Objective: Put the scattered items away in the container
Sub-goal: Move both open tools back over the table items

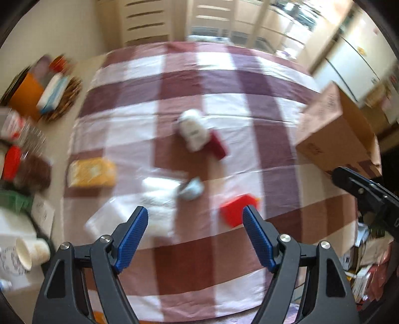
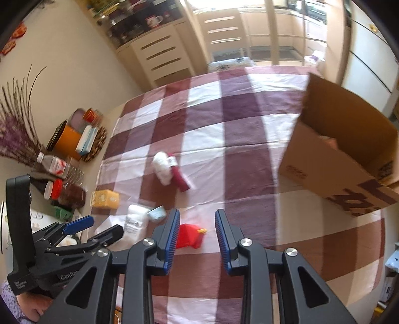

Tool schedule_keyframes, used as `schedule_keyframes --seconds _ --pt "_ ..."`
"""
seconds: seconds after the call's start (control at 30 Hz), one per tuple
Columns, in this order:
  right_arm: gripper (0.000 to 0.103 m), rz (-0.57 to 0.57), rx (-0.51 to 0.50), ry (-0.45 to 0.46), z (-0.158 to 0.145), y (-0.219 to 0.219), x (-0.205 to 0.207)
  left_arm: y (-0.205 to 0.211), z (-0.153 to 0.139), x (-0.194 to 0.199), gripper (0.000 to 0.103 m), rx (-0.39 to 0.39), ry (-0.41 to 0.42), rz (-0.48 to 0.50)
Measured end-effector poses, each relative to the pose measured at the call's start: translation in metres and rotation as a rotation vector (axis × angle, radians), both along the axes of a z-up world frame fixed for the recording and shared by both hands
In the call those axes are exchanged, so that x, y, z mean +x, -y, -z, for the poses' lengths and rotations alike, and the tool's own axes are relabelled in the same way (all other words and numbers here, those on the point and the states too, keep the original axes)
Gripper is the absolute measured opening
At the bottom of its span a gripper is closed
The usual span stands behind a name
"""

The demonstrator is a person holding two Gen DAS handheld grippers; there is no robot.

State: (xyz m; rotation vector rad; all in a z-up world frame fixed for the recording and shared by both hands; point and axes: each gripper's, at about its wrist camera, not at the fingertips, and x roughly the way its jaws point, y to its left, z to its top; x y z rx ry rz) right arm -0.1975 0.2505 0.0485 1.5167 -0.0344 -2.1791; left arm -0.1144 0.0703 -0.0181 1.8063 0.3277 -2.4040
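A home dining-kitchen: beyond the checked-cloth tabletop (image 2: 224, 129) stand a cream drawer unit (image 2: 164, 57), a mug-crowded shelf (image 2: 139, 22) and a fridge (image 2: 369, 54).

We see: brown matt cardboard box (image 2: 344, 159) at 2 o'clock | checked maroon-and-white cloth tablecloth (image 2: 244, 139), smooth | ribbed blue finger pads (image 1: 133, 231), matt.

Left gripper (image 1: 195, 219) and right gripper (image 2: 197, 224): black frames, ribbed blue pads (image 1: 133, 239), silver screws (image 1: 285, 238). White lettering marks the left body; lilac sleeve (image 2: 10, 299).
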Motion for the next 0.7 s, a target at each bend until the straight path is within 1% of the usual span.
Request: schedule_keyframes --seconds 0.23,0.43,0.57,0.63,0.7 --pt "0.03 -0.084 0.019 0.043 0.025 0.044 0.016 0.073 0.024 0.045 0.079 -0.003 0.041 -0.149" --pt "0.03 -0.099 0.049 0.114 0.052 0.062 0.024 0.128 0.047 0.077 0.079 0.005 0.071 -0.256" --pt "0.03 -0.087 0.07 0.147 0.066 0.063 0.029 0.145 0.064 0.085 0.079 0.008 0.091 -0.267" --pt "0.03 -0.079 0.081 0.161 0.072 0.064 0.032 0.145 0.071 0.082 0.079 0.023 0.091 -0.247" --pt "0.03 -0.071 0.093 0.177 0.078 0.064 0.033 0.14 0.076 0.076 0.079 0.019 0.093 -0.21"
